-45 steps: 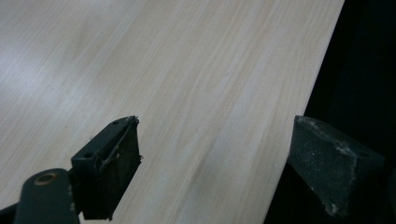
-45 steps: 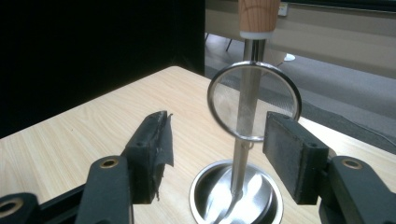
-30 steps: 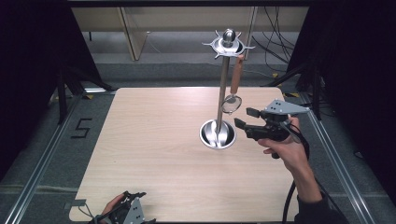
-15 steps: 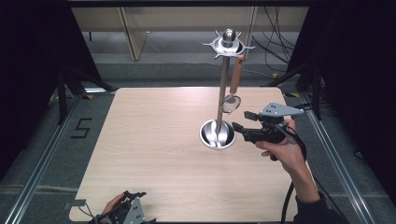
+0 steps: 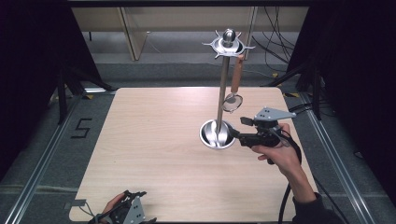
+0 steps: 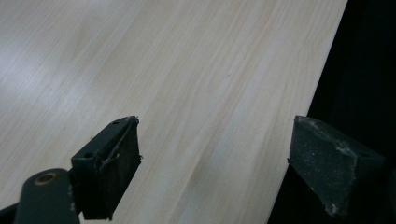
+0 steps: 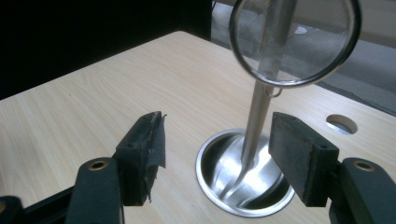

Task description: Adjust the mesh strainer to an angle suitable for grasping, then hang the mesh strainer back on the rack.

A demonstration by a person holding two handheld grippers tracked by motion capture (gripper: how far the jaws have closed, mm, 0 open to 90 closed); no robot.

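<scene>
Over the last second the right gripper (image 5: 236, 135) has slid in from the right toward the utensil stand (image 5: 223, 88), and its black jaws now sit just beside the rim of the stand's round steel base (image 5: 217, 134), spread apart and holding nothing. The mesh strainer (image 5: 232, 102) hangs where it hung before, from one of the hooks on the crown at the top of the pole, wooden handle (image 5: 237, 74) up and round sieve down, dangling just to the right of the pole and above the base.

The right gripper view brings close what the high view leaves small: the strainer's wire mesh (image 7: 295, 35) with the pole seen through it, a little ring at its lower rim, and the shiny bowl-shaped base (image 7: 243, 179) lying between the two open jaws but farther off. A round hole (image 7: 342, 124) in the table (image 7: 93, 107) also shows there.

The left gripper (image 5: 125, 211) rests in the person's hand at the near edge of the table, well apart from the stand. In the left gripper view its jaws stand wide open over bare wood grain (image 6: 187, 84), the right one hanging past the table's edge over darkness.
</scene>
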